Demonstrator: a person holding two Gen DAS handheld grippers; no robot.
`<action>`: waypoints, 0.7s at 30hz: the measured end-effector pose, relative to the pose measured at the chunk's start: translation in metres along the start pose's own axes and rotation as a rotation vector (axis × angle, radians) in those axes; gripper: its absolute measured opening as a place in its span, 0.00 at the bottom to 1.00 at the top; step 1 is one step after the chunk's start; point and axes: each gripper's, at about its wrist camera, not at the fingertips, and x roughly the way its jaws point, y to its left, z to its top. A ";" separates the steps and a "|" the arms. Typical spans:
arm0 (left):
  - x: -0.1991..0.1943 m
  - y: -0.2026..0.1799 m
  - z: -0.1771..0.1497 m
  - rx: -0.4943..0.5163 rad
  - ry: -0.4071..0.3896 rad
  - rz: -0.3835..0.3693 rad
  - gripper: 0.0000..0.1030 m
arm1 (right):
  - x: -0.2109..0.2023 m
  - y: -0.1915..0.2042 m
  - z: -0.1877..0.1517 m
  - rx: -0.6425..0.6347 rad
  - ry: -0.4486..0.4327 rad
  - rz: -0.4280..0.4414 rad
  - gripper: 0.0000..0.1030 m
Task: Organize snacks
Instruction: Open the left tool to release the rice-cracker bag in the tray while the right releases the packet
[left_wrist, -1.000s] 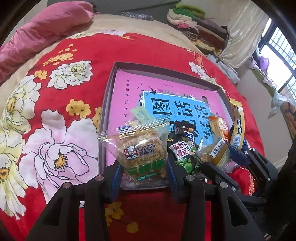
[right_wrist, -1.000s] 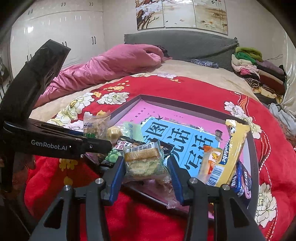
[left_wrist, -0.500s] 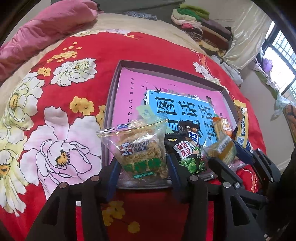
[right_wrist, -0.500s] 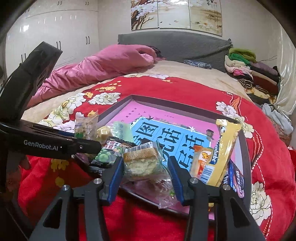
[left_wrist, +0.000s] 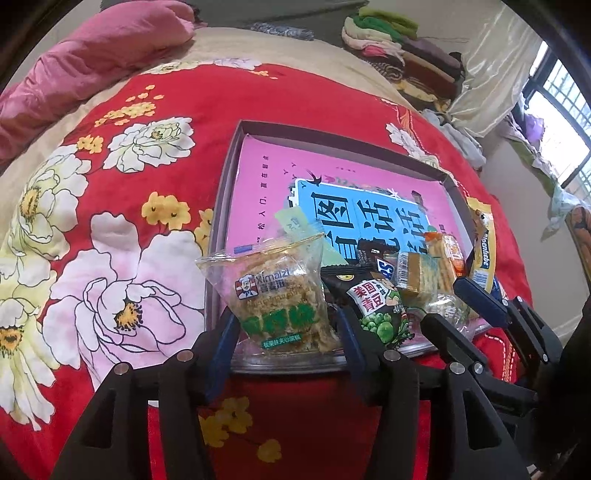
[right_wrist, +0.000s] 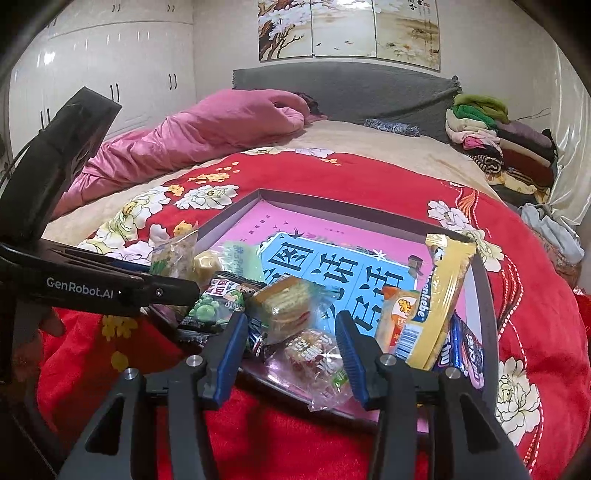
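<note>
A clear bag of oat crisps (left_wrist: 277, 295) stands upright in the near left corner of a dark-rimmed tray (left_wrist: 225, 206) with a pink and blue printed floor. My left gripper (left_wrist: 286, 328) straddles the bag; its jaws are opening and the blue pads stand just off the bag's sides. My right gripper (right_wrist: 290, 332) is open at the tray's near edge. A wrapped sandwich cracker (right_wrist: 284, 306) lies tilted just past its tips, free of the pads. Below it lies a red snack in clear wrap (right_wrist: 314, 354). A black green-pea pack (right_wrist: 218, 302) lies between the two grippers.
A yellow bar (right_wrist: 439, 291), an orange pack (right_wrist: 399, 317) and a dark blue pack (right_wrist: 469, 350) lean at the tray's near right. The tray sits on a red floral bedspread (left_wrist: 110, 221). A pink quilt (right_wrist: 207, 129) and folded clothes (right_wrist: 495, 140) lie at the back.
The left jaws have spread apart and the oat crisp bag now stands loose between them. The sandwich cracker has tipped from upright between the right pads to a tilt.
</note>
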 end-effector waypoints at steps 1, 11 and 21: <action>0.000 0.000 0.000 0.000 0.000 0.000 0.55 | 0.000 0.000 0.000 0.001 0.000 0.001 0.48; -0.002 -0.003 0.000 0.010 -0.008 0.000 0.57 | 0.000 0.000 0.000 -0.003 0.002 -0.016 0.48; -0.005 -0.004 -0.001 0.013 -0.019 -0.014 0.63 | 0.000 0.001 0.000 0.002 0.007 -0.033 0.51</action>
